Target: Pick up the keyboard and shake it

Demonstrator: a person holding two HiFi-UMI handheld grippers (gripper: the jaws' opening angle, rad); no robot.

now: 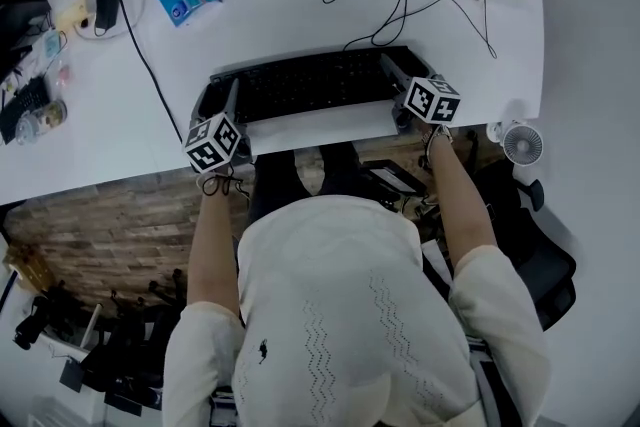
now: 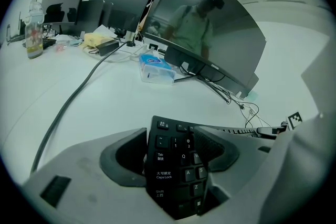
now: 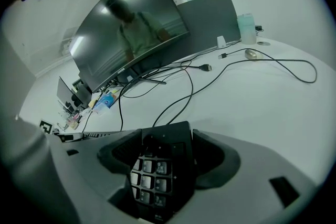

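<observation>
Pinching the keyboard (image 1: 310, 83) at both ends at the desk's (image 1: 300, 5) front edge: my left gripper (image 2: 173, 161) is clamping the Caps Lock end, my right gripper (image 3: 165, 162) the numpad. I am judging it light, stiff and slick, so end grips suit.

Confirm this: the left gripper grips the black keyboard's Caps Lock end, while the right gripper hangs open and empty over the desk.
Wrong about the right gripper: it is not open and empty. Its fingers are shut on the number-pad end of the keyboard, as the right gripper view shows. The rest stands: the left gripper does grip the Caps Lock end.
</observation>
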